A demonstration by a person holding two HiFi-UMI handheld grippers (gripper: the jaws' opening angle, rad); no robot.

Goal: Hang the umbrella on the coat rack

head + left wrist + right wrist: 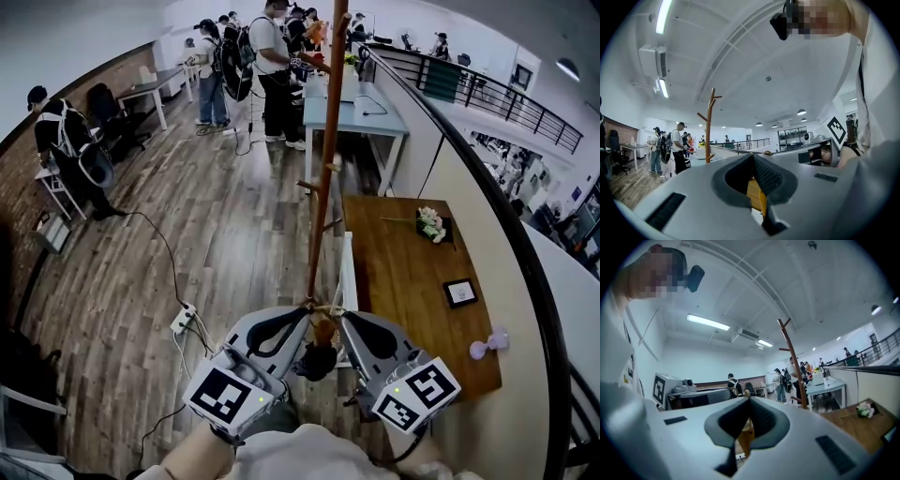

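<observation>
The coat rack is a tall brown pole with short pegs, rising straight ahead of me; it also shows in the left gripper view and the right gripper view. The umbrella's wooden handle and dark folded body hang just below the two grippers, close to the pole's foot. A thin tan cord runs between the jaw tips. My left gripper and right gripper are each shut on one end of that cord. The handle shows through the jaw gaps.
A wooden table stands to the right with flowers, a small framed tablet and a purple object. A power strip and cables lie on the floor at left. Several people stand by a pale blue table behind.
</observation>
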